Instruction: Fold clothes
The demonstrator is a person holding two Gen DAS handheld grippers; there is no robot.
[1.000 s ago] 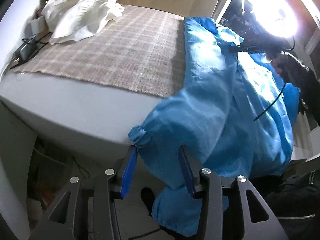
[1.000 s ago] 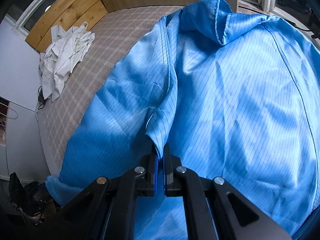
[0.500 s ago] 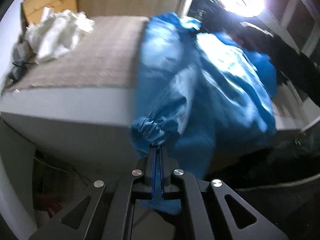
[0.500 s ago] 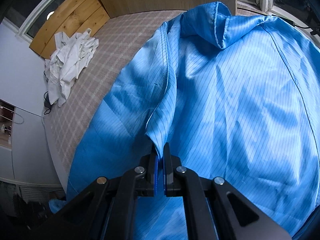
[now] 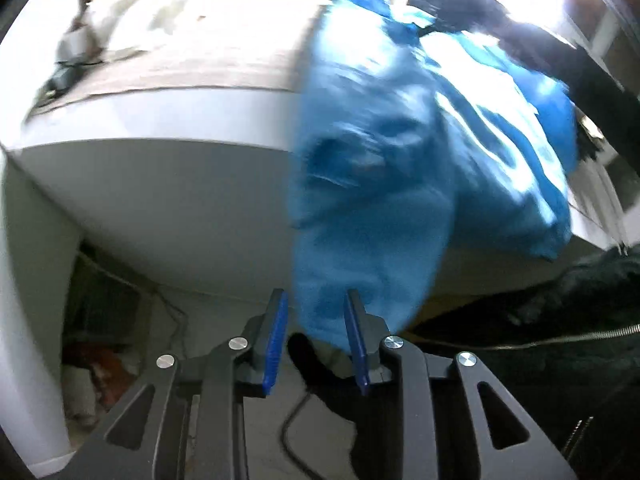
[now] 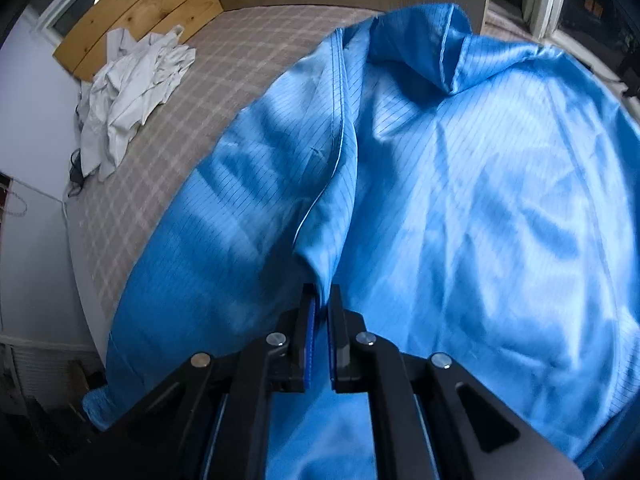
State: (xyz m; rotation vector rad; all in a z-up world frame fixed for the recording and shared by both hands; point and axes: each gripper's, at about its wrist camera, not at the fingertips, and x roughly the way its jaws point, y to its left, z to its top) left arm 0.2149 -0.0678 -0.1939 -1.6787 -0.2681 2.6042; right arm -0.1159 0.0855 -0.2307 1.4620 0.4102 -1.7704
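Two grippers worked one blue garment (image 6: 460, 200), which lay spread over the checked bed cover (image 6: 248, 52) with one sleeve (image 5: 360, 248) hanging off the bed's near edge toward six o'clock in the left wrist view. The right gripper (image 6: 320, 312) pinched a raised fold of the front edge, its pads nearly together with cloth between them though just easing apart, probably to anchor the body while the sleeve was handled. The left gripper (image 5: 316, 320) had just been opening; its blue pads stood apart on either side of the sleeve's lower end, apparently pressing nothing, though blur made contact hard to judge. It seemed a release after a short pull. A heap of white clothes (image 6: 132, 88) waited at ten o'clock, well apart from the blue one.
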